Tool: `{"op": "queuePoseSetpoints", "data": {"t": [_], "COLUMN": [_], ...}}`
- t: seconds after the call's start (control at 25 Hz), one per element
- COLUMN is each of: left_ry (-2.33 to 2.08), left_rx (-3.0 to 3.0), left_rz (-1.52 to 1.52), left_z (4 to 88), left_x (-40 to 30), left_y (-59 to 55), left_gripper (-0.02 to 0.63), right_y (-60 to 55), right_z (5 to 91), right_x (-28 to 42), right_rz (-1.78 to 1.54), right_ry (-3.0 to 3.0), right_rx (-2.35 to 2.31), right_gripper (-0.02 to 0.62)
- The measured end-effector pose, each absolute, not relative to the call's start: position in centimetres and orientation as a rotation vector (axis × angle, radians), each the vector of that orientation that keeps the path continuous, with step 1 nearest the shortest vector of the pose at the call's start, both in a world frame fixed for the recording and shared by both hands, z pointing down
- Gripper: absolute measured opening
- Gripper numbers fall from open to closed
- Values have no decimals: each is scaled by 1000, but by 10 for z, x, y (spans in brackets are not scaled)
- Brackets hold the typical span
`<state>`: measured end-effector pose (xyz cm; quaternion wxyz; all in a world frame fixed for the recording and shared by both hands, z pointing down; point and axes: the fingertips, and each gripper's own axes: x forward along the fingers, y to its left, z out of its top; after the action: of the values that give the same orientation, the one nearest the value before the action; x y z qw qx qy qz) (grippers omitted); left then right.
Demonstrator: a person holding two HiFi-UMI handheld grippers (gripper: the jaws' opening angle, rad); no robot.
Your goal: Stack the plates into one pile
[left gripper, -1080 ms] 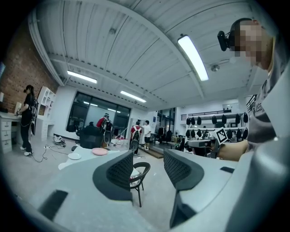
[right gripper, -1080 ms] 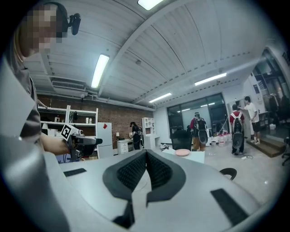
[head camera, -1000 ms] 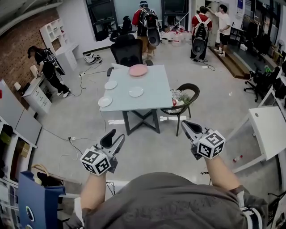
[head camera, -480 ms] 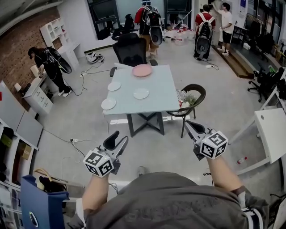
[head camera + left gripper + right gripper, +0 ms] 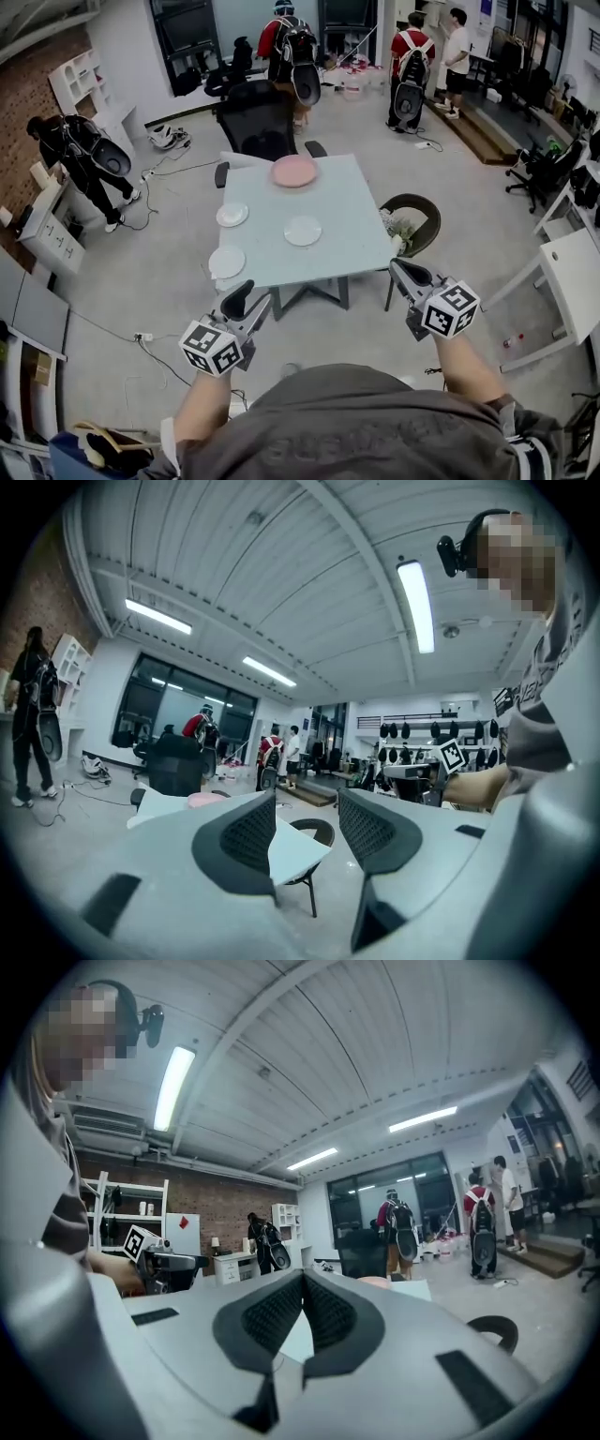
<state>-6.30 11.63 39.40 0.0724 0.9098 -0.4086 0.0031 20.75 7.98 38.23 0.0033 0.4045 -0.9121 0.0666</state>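
Note:
A pale table (image 5: 347,234) stands ahead of me. A pink plate (image 5: 293,172) lies at its far edge. Three white plates lie apart: one at the left (image 5: 232,215), one in the middle (image 5: 302,231), one at the near left corner (image 5: 227,262). My left gripper (image 5: 248,298) hovers just short of the near left corner, open and empty; in the left gripper view its jaws (image 5: 307,803) stand apart. My right gripper (image 5: 403,273) hangs off the near right corner, shut on nothing (image 5: 303,1283). The pink plate (image 5: 206,799) shows past the left jaw.
A black office chair (image 5: 258,127) stands at the table's far side and a round dark chair (image 5: 412,217) at its right. A white desk (image 5: 574,281) is at the right. Several people stand at the back and left. A power strip and cable (image 5: 142,336) lie on the floor.
The table has come nearer and lower in the head view as I walked toward it. Both grippers keep the same pose, left open, right shut.

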Motion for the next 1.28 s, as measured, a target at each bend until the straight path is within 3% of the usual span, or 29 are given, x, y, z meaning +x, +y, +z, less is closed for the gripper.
{"op": "queuePoseSetpoints", "data": {"t": [0.28,0.64,1.28], "left_ry": [-1114,-1050,-1343], "left_rx": [2818,2814,2653], "left_rz": [39,44,13], "left_z": [376,381,387], "left_x": [-134,-168,-93], "left_y": [-7,-98,-201], "left_gripper": [190,190,190], "right_y": [-25,-119,-267], "right_z": [366,365,381], "right_x": [127,97,145], "right_rz": [161,193,167], "right_ry": [-2811,-2767,-2872], "right_rx": [1325,1367,988], "right_gripper": [-6,-6,-6]}}
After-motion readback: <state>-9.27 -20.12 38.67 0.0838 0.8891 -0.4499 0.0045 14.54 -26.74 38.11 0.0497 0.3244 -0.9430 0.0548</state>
